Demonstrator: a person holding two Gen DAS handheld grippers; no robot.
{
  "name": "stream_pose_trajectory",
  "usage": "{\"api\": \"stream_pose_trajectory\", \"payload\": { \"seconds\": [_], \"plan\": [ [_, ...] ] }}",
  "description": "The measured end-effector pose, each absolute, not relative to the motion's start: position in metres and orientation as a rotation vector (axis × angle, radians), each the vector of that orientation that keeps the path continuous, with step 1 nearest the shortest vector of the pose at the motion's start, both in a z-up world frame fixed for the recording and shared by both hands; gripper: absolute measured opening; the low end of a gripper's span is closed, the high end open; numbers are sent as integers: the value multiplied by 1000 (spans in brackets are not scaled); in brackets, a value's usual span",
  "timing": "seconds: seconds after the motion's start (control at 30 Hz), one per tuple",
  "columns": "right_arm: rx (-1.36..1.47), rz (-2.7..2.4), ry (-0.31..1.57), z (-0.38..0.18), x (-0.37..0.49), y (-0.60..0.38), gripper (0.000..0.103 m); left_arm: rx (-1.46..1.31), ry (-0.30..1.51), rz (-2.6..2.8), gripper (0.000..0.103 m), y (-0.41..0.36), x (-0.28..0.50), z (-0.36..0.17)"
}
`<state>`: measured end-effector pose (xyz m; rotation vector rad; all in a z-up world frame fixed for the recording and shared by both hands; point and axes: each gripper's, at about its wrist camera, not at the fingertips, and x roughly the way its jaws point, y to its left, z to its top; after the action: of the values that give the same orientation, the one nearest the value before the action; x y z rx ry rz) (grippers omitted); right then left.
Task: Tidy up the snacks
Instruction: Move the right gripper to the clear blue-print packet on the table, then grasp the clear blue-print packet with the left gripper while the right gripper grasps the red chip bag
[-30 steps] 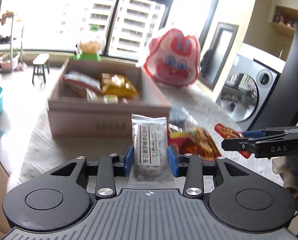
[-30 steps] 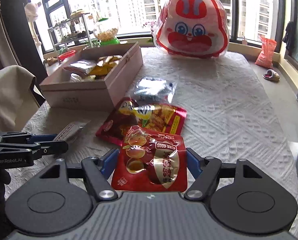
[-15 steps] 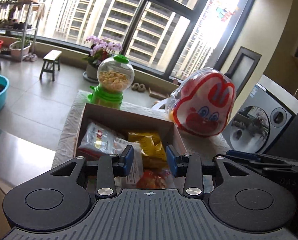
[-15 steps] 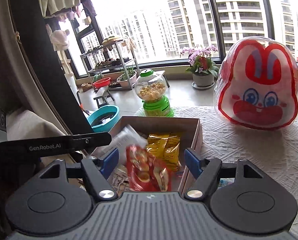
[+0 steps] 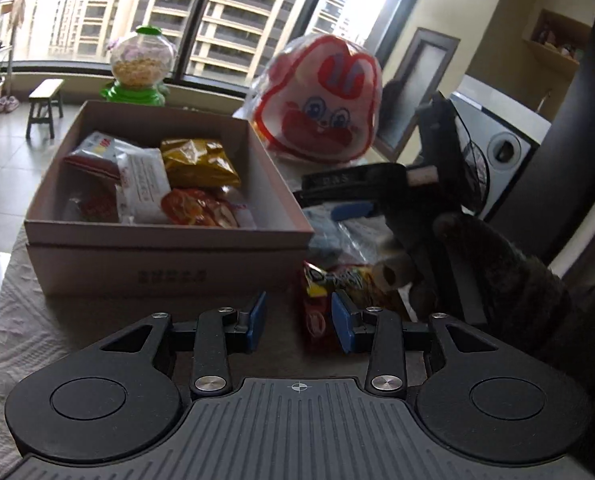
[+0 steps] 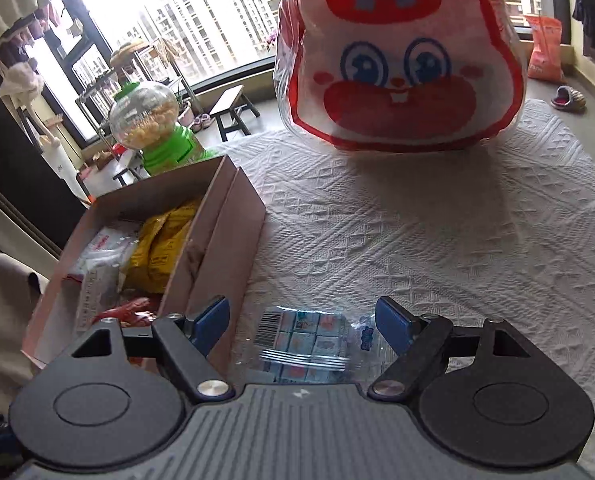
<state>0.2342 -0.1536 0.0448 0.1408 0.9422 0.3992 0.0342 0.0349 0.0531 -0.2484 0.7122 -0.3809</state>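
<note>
Both packets are now sitting in the box (image 5: 169, 236) (dropped in), and left tongs (image 5: 297, 318) and right tongs (image 6: 303, 318) are hanging open, gripping nothing

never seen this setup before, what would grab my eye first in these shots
The big red-and-white rabbit-face bag standing at the table's far side dominates. Left of it sits the open cardboard box of snack packets, with a green-based candy dispenser behind. Nearer, the open right tool brackets a clear packet of small blue sweets.
</note>
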Motion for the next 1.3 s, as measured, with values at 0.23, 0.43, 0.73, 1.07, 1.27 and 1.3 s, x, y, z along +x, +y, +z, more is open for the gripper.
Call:
{"api": "stream_pose_trajectory", "payload": {
  "seconds": [0.23,0.43,0.73,1.07,1.27,1.3],
  "plan": [
    [-9,438,939,46,209,-159,70,-234,780,-378,40,32,27,37],
    [-71,590,942,52,131,-170,69,-248,788,-394,40,27,26,36],
    [-73,681,868,81,48,-214,73,-212,774,-417,40,8,29,43],
    [-243,792,892,69,-23,-196,79,-161,752,-435,40,-14,30,55],
    [-310,691,797,60,-35,-194,88,-42,752,-529,41,-65,64,56],
    [-286,679,804,60,-32,-198,89,9,765,-561,41,-81,73,52]
  ]
}}
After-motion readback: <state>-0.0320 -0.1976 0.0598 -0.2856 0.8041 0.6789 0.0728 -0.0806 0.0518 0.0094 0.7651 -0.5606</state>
